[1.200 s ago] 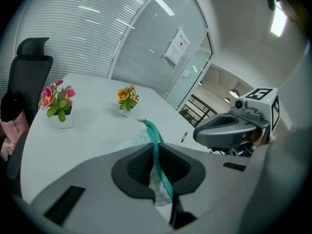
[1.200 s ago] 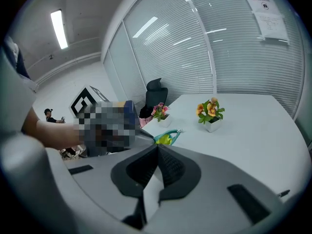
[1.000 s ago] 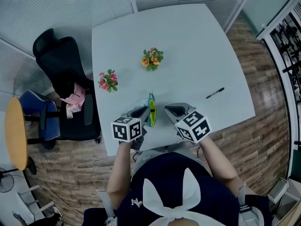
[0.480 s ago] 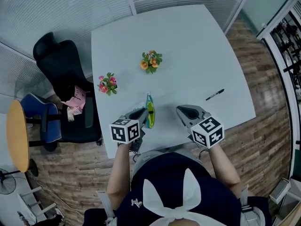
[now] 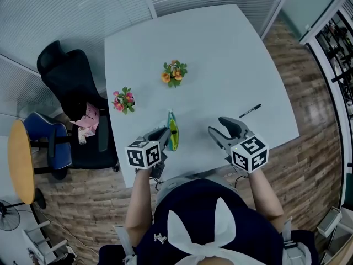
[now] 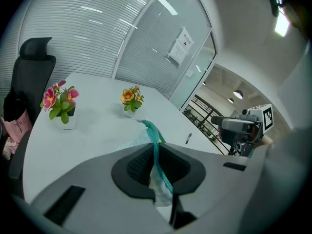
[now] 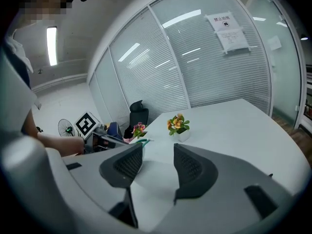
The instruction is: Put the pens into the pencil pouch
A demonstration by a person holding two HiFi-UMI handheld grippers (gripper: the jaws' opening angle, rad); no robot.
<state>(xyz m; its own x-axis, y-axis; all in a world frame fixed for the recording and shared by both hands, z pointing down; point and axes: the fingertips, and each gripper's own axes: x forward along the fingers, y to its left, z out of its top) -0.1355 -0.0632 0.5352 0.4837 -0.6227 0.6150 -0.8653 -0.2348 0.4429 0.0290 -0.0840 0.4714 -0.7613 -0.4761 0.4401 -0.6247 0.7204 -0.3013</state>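
At the table (image 5: 220, 59) edge, pencil pouch (image 5: 173, 134) pinched in left fingers (image 6: 134, 167) — right fingers (image 7: 191, 167) just opening, empty.

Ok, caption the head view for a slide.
Left claw pinches the pencil pouch; right claw, just opened, empty, short of the pen.

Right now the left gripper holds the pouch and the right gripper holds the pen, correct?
No. The right gripper is empty, its jaws just opened; the pen lies on the table in the head view. The left gripper holds the pouch.
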